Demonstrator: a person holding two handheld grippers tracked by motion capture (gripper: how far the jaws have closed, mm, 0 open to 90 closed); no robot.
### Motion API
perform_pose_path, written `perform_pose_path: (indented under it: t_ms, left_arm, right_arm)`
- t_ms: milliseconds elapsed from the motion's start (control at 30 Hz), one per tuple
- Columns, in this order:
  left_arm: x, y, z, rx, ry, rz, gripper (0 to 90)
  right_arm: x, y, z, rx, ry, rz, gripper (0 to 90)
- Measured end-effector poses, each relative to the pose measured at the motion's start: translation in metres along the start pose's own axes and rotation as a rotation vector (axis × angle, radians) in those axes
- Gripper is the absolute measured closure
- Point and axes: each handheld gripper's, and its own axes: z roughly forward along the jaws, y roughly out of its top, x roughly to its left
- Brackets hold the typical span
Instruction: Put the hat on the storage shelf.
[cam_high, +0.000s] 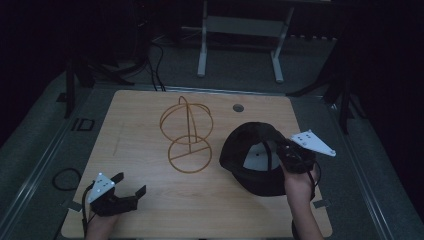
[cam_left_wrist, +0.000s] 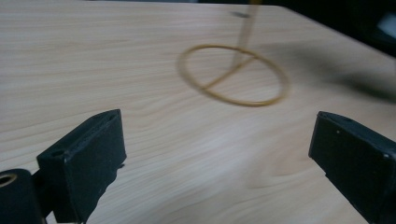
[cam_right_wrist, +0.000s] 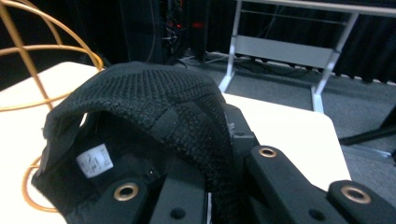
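Dim table (cam_high: 150, 210), cap (cam_high: 250, 170) half-shadowed

Dim high view, black surroundings — gripper views brighter (slightly motion-blurred).

I see a gold wire stand (cam_high: 187, 135) mid-table (cam_high: 140, 115); white metal frame (cam_high: 240, 30) and cables (cam_high: 152, 65) on the floor beyond it.

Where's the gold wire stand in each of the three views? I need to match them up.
High view: gold wire stand at table centre, left of the black cap.
Left gripper view: its base ring upper centre, blurred.
Right gripper view: hoops at the left edge, behind the cap.
Shared landmark: the wooden table.
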Motion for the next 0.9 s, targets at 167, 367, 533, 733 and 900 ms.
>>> perform_pose_path:
  t_ms: [167,367,533,733,900]
  left_arm:
    - [-0.021,0.014,0.013,0.001,-0.109,-0.033,6.8]
    - [-0.050,0.032,0.027,0.023,-0.197,0.027,7.8]
    - [-0.070,0.045,0.038,0.008,-0.240,0.059,10.9]
    - [-0.090,0.063,0.052,0.006,-0.283,0.099,11.6]
    - [-0.103,0.073,0.064,0.016,-0.333,0.094,11.6]
  right_arm:
    - [0.003,0.007,-0.011,-0.032,0.017,-0.012,88.3]
    - [0.010,0.008,-0.019,-0.046,0.039,-0.027,88.3]
    - [0.014,0.007,-0.023,-0.049,0.060,-0.041,88.3]
    - [0.020,0.005,-0.024,-0.049,0.076,-0.051,88.3]
    - [0.024,0.004,-0.023,-0.045,0.100,-0.057,88.3]
